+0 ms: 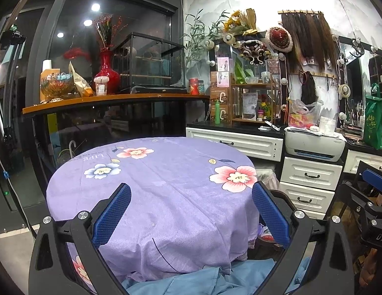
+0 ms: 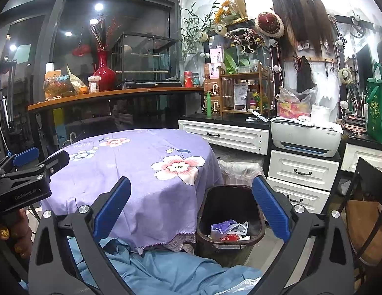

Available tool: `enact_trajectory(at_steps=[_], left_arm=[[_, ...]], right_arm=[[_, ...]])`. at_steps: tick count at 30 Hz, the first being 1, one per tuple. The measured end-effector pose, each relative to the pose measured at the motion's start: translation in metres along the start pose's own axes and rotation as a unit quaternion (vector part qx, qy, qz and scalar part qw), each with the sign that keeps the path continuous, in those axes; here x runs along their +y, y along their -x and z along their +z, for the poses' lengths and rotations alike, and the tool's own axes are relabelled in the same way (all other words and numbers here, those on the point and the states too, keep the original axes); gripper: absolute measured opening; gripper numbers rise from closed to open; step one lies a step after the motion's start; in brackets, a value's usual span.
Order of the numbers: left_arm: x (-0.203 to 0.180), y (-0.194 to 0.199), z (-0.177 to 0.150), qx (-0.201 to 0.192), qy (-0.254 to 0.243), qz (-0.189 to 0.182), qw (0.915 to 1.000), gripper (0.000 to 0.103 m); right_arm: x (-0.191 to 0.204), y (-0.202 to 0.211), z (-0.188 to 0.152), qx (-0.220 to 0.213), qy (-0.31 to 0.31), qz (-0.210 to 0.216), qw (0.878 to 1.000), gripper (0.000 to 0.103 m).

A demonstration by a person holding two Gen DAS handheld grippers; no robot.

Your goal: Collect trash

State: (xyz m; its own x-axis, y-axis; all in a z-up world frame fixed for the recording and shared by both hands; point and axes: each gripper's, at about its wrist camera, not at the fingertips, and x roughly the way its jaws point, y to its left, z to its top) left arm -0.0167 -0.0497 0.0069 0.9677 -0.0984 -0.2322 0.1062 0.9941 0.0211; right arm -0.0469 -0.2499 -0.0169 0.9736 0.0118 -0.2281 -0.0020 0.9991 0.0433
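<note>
A round table under a purple flowered cloth (image 1: 154, 184) fills the left wrist view, with nothing lying on its top. My left gripper (image 1: 191, 211) stands open over the table's near edge, empty. In the right wrist view my right gripper (image 2: 191, 209) is open and empty too, held above the gap between the table (image 2: 132, 172) and a dark brown trash bin (image 2: 205, 221) on the floor. Crumpled wrappers and plastic (image 2: 229, 229) lie in the bin. The left gripper (image 2: 26, 169) shows at the left edge of the right wrist view, held by a hand (image 2: 11, 236).
Blue fabric (image 2: 171, 270) lies in the foreground below the table. White drawers (image 2: 301, 172) and a printer (image 2: 306, 135) stand to the right, a dark chair frame (image 2: 363, 196) at far right. A wooden counter (image 1: 112, 99) with a red vase (image 1: 107, 73) runs behind.
</note>
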Motion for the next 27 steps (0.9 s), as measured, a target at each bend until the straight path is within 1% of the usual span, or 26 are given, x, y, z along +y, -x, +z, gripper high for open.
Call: enact_trajectory(at_steps=[22, 27], left_arm=[[0.0007, -0.0047, -0.0036, 0.016, 0.003, 0.000, 0.9999, 0.097], [-0.0008, -0.0066, -0.0057, 0.023, 0.000, 0.007, 0.9997, 0.098]], right_arm=[[0.0026, -0.0036, -0.0042, 0.004, -0.001, 0.001, 1.000, 0.097], [0.0029, -0.0034, -0.0038, 0.004, -0.001, 0.001, 1.000, 0.097]])
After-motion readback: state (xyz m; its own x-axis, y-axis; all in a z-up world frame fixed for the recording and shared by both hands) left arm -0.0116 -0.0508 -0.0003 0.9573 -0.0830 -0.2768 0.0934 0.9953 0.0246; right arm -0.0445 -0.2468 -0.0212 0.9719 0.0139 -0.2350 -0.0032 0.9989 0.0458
